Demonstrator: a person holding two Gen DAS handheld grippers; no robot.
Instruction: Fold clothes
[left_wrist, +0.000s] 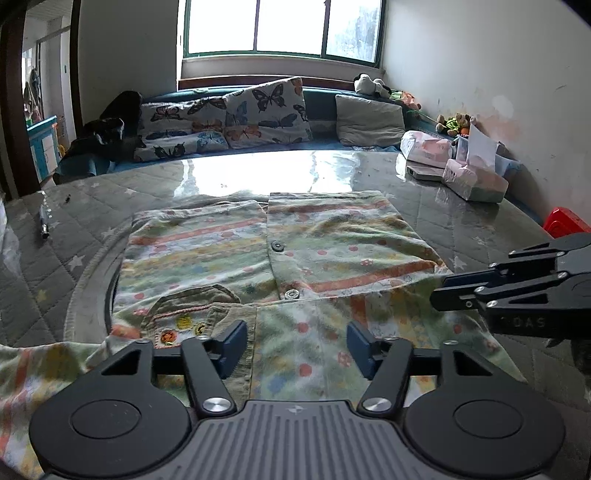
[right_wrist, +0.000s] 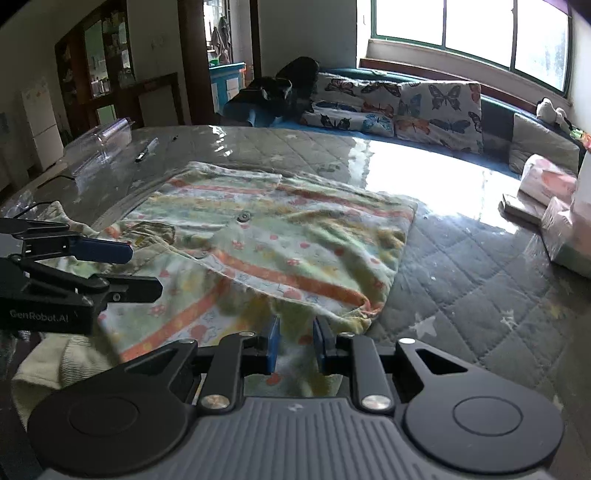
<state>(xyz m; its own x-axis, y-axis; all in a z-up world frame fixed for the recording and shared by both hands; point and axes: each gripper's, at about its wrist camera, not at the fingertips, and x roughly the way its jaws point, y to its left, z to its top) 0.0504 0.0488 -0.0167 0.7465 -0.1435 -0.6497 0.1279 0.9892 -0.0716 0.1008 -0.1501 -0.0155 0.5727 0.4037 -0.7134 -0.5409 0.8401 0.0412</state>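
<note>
one fold looks started on the shirt (left_wrist: 280, 258) lying on the table (left_wrist: 461, 206); right gripper (right_wrist: 295, 343) pinches its cloth, left gripper (left_wrist: 297, 343) jaws apart above it; most folding remains.

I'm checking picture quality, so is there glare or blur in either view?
Left wrist view: window blown out, white glare on the table. Right wrist view: same glare at right, room at left dim, shirt slightly soft. Both curve at the edges.
</note>
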